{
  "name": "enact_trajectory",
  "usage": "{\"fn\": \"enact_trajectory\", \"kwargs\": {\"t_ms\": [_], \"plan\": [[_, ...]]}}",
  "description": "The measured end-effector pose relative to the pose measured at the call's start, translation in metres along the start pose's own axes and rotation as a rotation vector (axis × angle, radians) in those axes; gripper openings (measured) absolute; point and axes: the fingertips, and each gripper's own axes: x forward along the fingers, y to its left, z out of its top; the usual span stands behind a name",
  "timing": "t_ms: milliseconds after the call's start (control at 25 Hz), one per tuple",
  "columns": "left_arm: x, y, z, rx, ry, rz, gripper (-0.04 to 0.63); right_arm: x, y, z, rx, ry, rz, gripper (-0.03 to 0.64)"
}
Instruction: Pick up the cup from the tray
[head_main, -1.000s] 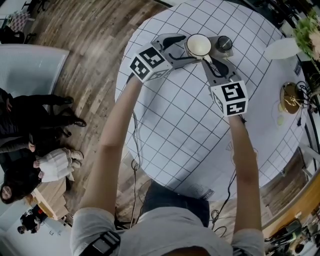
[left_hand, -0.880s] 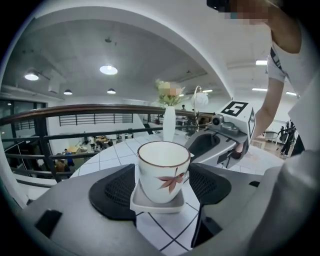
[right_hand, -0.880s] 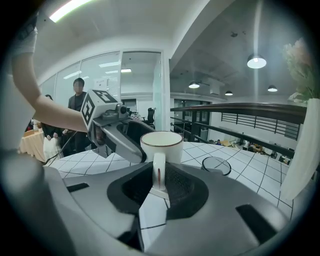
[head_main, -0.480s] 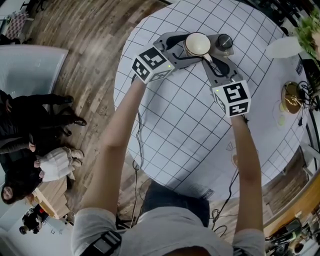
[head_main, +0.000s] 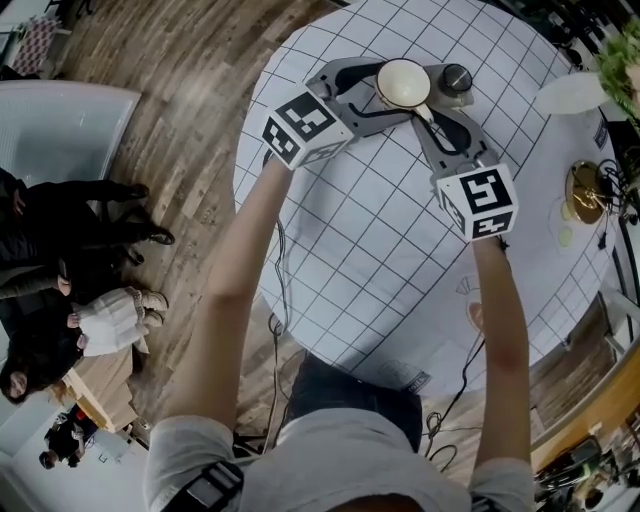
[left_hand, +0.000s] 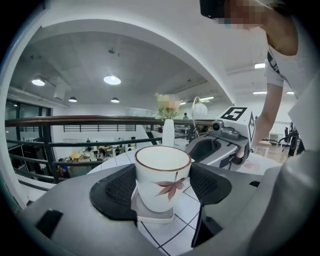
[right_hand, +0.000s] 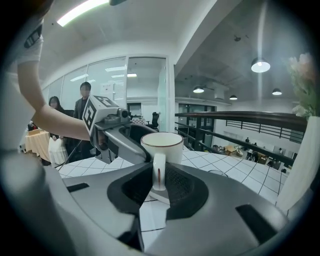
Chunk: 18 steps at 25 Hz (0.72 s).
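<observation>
A white cup (head_main: 403, 83) with a brown rim and a leaf print is held from two sides above the checked table (head_main: 370, 230). In the left gripper view the cup (left_hand: 162, 177) stands upright between my left gripper's (left_hand: 163, 187) black pads, which press on its sides. My right gripper (right_hand: 159, 182) is shut on the cup's handle (right_hand: 159, 171). A small white square tray (left_hand: 152, 212) shows just under the cup; I cannot tell whether they touch. Seen from the head, my left gripper (head_main: 398, 90) comes in from the left and my right gripper (head_main: 425, 112) from below.
A dark round knob-like object (head_main: 457, 77) sits just right of the cup. A white vase (head_main: 570, 95) with flowers and a gold dish (head_main: 583, 192) stand at the table's right. The table edge curves along the left, with people (head_main: 60, 260) beyond on the wooden floor.
Both grippers have risen a little with the cup between them. In the head view the cup and both marker cubes have shifted slightly up and right.
</observation>
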Motion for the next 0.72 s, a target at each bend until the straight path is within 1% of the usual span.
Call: {"fn": "enact_trajectory", "kwargs": {"t_ms": [200,320,480,720], "plan": [[-0.013,-0.018,0.018,0.017,-0.017,0.015,0.341,-0.021,0.012,0.015,-0.021,-0.016,0.011,0.061],[-0.019,-0.034,0.02,0.005,-0.018,0.018,0.341,-0.034,0.023,0.013,-0.03,-0.005,0.019,0.061],[-0.021,-0.055,0.015,-0.005,-0.022,0.029,0.341,-0.049,0.036,0.004,-0.036,0.012,0.026,0.061],[-0.02,-0.084,-0.003,-0.037,0.012,0.021,0.341,-0.066,0.051,-0.019,-0.015,0.045,0.035,0.061]]}}
